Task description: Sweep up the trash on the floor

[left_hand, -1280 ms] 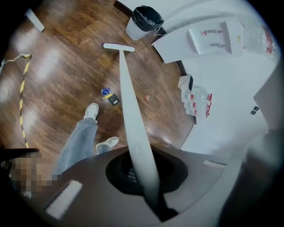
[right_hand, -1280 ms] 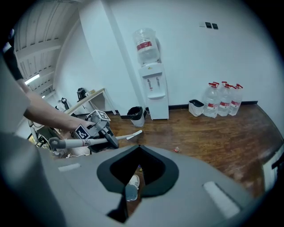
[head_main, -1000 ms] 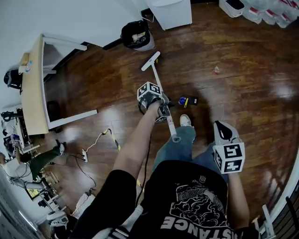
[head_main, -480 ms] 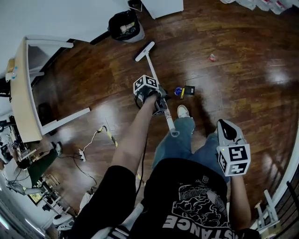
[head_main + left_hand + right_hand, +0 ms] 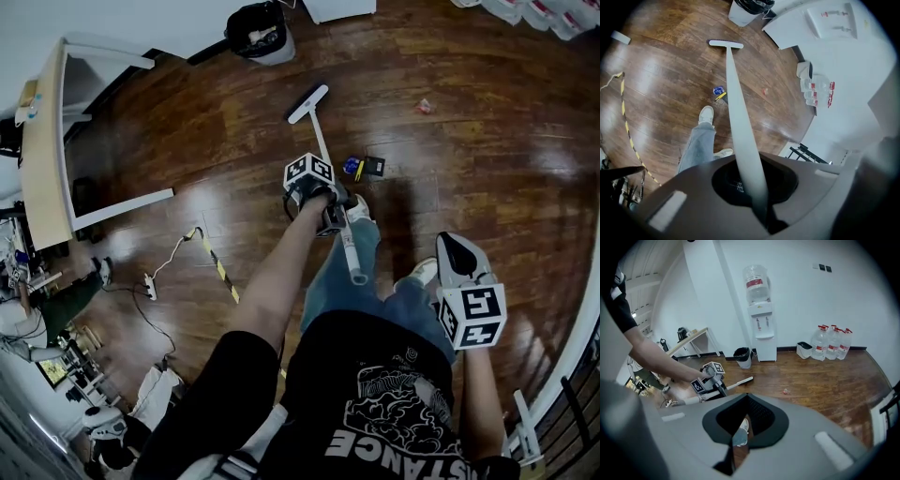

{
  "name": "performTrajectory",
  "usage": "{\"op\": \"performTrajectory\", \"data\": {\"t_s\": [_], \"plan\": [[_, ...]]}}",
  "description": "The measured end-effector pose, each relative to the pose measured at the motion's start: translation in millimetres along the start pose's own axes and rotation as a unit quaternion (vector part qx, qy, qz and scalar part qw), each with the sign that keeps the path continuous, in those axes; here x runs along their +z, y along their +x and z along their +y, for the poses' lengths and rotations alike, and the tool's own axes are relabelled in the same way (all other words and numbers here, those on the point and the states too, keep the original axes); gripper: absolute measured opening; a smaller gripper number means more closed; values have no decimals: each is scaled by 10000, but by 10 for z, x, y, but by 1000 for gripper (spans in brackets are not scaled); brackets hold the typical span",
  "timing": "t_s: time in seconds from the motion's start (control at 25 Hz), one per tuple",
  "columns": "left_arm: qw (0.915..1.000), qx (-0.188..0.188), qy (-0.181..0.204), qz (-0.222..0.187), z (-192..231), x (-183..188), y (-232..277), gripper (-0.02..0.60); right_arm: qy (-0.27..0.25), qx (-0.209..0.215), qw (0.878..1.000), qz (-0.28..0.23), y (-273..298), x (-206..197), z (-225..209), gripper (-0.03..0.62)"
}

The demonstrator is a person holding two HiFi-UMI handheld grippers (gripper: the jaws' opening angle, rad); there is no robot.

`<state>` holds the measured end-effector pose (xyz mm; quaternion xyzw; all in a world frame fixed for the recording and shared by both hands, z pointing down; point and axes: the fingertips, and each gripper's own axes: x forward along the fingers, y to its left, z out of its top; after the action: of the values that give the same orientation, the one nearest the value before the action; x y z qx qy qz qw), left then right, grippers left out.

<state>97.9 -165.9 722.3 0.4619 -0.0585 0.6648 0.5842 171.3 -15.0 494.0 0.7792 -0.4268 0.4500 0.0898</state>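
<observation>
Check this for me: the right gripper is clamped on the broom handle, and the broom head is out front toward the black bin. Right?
Not quite. The left gripper has its jaws clamped on the broom handle, as the left gripper view shows; the right gripper holds nothing. The broom head is out front toward the black bin.

Bright, glare streaking the floor (image 5: 553,155), fisheye-warped edges.
</observation>
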Motion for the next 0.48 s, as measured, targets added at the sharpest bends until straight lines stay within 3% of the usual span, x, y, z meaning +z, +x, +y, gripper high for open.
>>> {"op": "performTrajectory", "data": {"t_s": [0.48], "plan": [[9998, -49, -29, 190, 41, -1178, 709, 8, 141, -60, 9997, -181, -761, -778, -272, -3]]}}
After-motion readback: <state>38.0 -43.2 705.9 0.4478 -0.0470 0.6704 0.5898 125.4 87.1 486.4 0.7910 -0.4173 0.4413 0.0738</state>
